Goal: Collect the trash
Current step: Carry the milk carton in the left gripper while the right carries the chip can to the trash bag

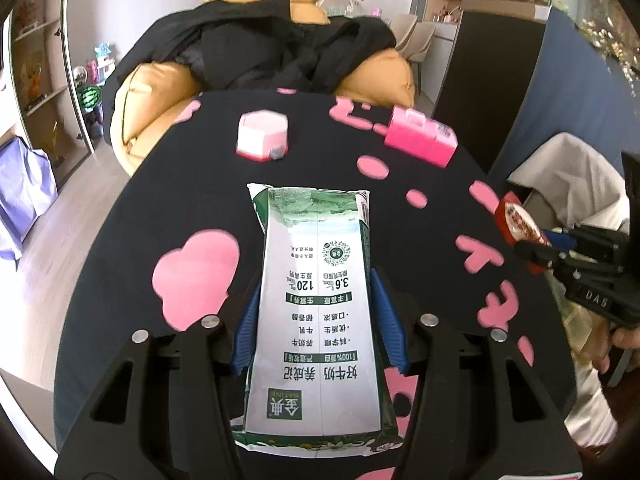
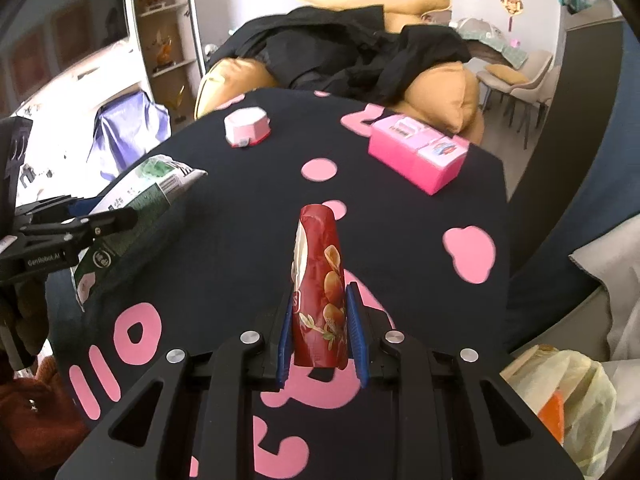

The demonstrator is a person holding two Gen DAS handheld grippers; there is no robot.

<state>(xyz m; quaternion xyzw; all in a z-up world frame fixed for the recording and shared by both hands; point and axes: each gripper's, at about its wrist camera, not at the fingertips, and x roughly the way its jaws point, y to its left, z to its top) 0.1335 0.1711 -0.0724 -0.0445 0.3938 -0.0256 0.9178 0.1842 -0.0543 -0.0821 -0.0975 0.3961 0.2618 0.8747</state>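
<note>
Left tool [image 1: 318, 320] pinches flattened milk carton [image 1: 316, 300]; right tool [image 2: 322, 334] glossy crisp bag [image 2: 320, 292].

1. A black tablecloth [image 2: 224, 264] printed with pink shapes covers the table.
2. A pink toy case [image 1: 420, 142] sits near its far right edge.
3. Behind the table, black clothes [image 1: 280, 52] are heaped over a yellow sofa [image 2: 444, 100].
4. Open shelves [image 2: 164, 24] with ornaments stand at the left wall.
</note>
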